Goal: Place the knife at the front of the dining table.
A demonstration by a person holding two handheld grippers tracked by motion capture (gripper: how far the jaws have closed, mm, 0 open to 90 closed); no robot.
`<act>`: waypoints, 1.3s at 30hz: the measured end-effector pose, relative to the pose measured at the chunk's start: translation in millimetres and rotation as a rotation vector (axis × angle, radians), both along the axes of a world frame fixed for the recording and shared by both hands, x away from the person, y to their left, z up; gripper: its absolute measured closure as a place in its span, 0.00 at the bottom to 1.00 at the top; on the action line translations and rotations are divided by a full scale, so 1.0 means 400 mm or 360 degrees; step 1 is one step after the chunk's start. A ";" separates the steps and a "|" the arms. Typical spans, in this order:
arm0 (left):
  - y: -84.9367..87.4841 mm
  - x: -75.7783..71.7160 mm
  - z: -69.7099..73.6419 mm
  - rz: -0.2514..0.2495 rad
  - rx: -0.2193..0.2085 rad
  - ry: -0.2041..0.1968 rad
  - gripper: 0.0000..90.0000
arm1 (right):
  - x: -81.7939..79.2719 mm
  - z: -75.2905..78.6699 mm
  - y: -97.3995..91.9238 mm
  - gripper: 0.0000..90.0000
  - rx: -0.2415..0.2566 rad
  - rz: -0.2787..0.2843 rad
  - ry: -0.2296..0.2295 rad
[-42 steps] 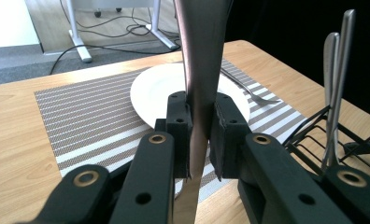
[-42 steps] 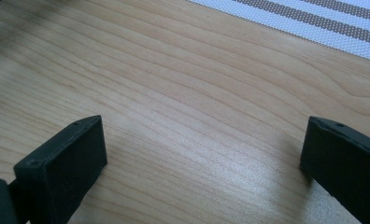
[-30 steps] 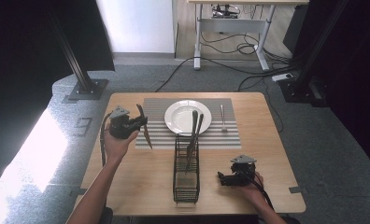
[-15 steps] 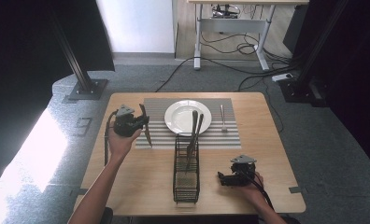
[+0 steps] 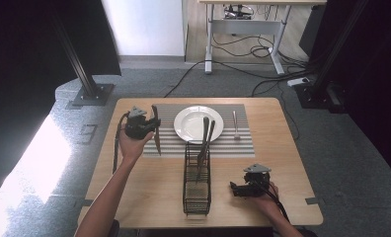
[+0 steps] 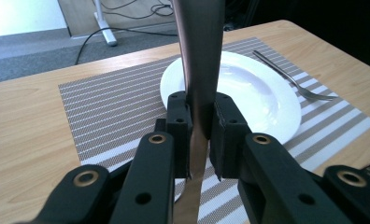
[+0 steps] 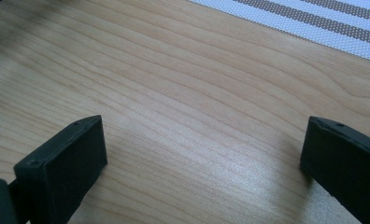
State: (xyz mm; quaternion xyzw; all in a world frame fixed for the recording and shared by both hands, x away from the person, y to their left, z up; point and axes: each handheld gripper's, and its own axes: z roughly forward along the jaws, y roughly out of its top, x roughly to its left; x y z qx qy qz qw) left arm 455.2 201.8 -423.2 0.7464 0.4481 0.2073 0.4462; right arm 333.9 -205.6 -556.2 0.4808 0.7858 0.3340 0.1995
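My left gripper (image 5: 153, 124) is shut on a metal table knife (image 5: 157, 142), which hangs point down over the left part of the striped placemat (image 5: 169, 145). In the left gripper view the knife (image 6: 199, 46) runs upright between the pads of the left gripper (image 6: 199, 122), with the white plate (image 6: 258, 98) and a fork (image 6: 290, 77) behind it. The plate (image 5: 188, 126) sits mid-mat and the fork (image 5: 235, 124) lies to its right. My right gripper (image 5: 234, 189) rests low near the table's front right; its jaws stand wide, the right gripper (image 7: 204, 147) holding nothing over bare wood.
A black wire cutlery rack (image 5: 197, 195) stands in the middle of the table below the plate, with two utensils (image 5: 204, 140) leaning out of its far end. The placemat's corner (image 7: 314, 14) lies beyond my right gripper. Wooden table edges surround the mat.
My left gripper has carried the knife rightward, from the table's left side onto the placemat's left part and a little lower. The right gripper has stayed put.
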 end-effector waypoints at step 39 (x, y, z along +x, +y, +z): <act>0.009 0.203 -0.055 0.0138 -0.0129 0.0213 0.89 | 0.002 0.000 0.000 0.00 0.0001 0.0006 0.0002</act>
